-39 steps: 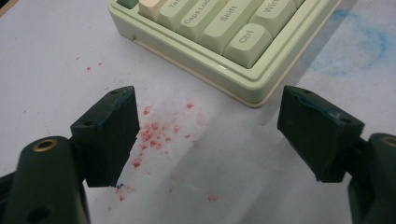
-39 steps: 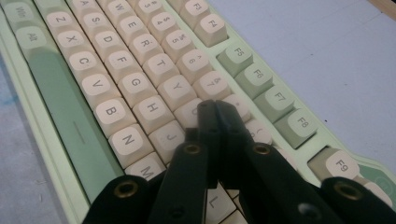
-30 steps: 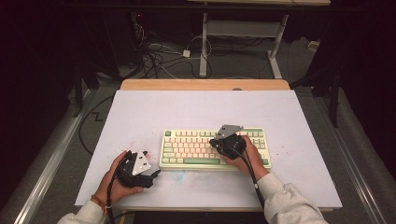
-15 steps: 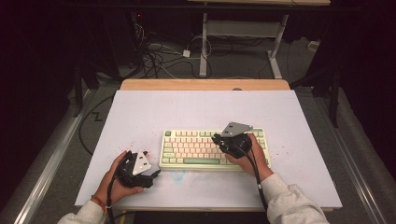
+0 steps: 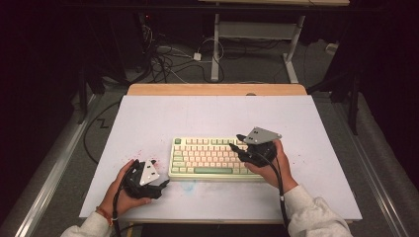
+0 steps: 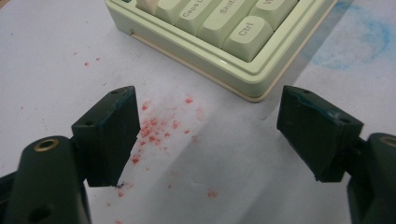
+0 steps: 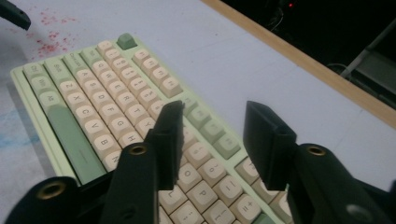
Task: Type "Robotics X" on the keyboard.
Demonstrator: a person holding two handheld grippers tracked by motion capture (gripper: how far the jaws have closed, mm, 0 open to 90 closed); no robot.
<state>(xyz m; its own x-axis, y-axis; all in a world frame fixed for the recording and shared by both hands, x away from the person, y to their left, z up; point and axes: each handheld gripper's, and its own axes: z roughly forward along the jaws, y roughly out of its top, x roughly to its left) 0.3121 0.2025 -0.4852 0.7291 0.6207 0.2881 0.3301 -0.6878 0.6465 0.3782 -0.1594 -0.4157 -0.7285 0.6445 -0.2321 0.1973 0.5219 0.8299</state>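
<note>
A pale green keyboard [image 5: 210, 158] with cream and green keys lies in the middle of the white table [image 5: 207, 113]. My right gripper [image 5: 236, 142] hovers over the keyboard's right part, pointing left along the key rows. In the right gripper view its jaws [image 7: 212, 112] have just been opening and stand apart above the keys [image 7: 116, 112], with nothing between them. My left gripper [image 5: 163, 183] rests on the table by the keyboard's near left corner. Its jaws [image 6: 210, 107] are wide open and empty, facing the corner by the Ctrl key [image 6: 224, 32].
Red specks [image 6: 159, 126] and a blue smudge [image 6: 359, 32] mark the table near the keyboard's near left corner. A wooden strip [image 5: 217, 89] borders the far edge. Cables [image 5: 168, 59] and a white desk frame [image 5: 257, 34] lie on the floor beyond.
My right gripper has lifted slightly and shifted right over the keyboard, and its jaws have spread apart. The left hand has stayed in place.
</note>
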